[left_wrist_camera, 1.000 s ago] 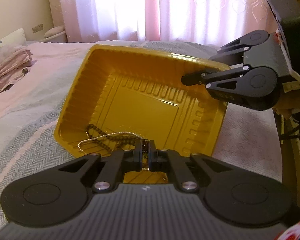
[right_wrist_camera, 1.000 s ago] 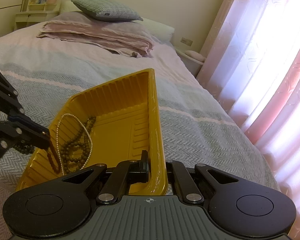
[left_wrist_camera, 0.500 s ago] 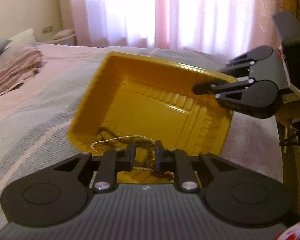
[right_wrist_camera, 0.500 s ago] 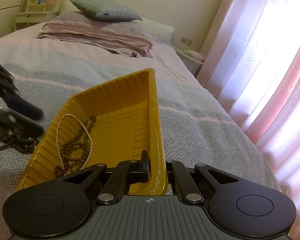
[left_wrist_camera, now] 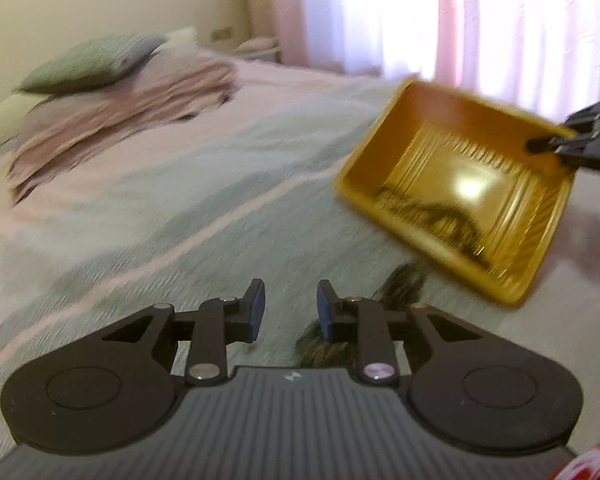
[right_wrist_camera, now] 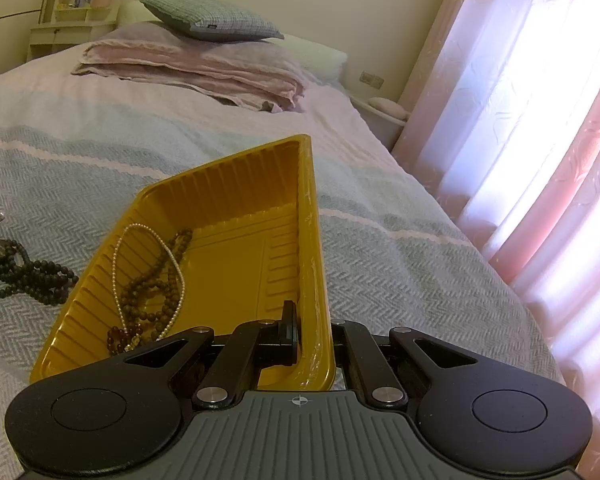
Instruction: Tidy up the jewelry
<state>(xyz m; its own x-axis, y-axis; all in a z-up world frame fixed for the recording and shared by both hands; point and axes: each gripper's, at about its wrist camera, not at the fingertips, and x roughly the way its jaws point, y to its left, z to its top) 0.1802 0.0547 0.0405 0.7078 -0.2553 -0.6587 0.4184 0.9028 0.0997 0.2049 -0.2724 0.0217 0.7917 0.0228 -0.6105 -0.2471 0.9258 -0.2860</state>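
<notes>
The yellow tray point(right_wrist_camera: 236, 248), a ribbed plastic dish with sloping walls, sat tilted on the grey striped bedspread point(right_wrist_camera: 400, 264), its right wall pinched between the shut jaws of the right gripper point(right_wrist_camera: 314, 330). Inside it lay a thin pearl necklace point(right_wrist_camera: 118, 264) looped around a string of brown beads point(right_wrist_camera: 156, 284). Just left of the tray, black beads point(right_wrist_camera: 28, 276) lay heaped on the bedspread. The left gripper point(left_wrist_camera: 288, 310) hung over the bedspread with jaws apart, holding nothing.
</notes>
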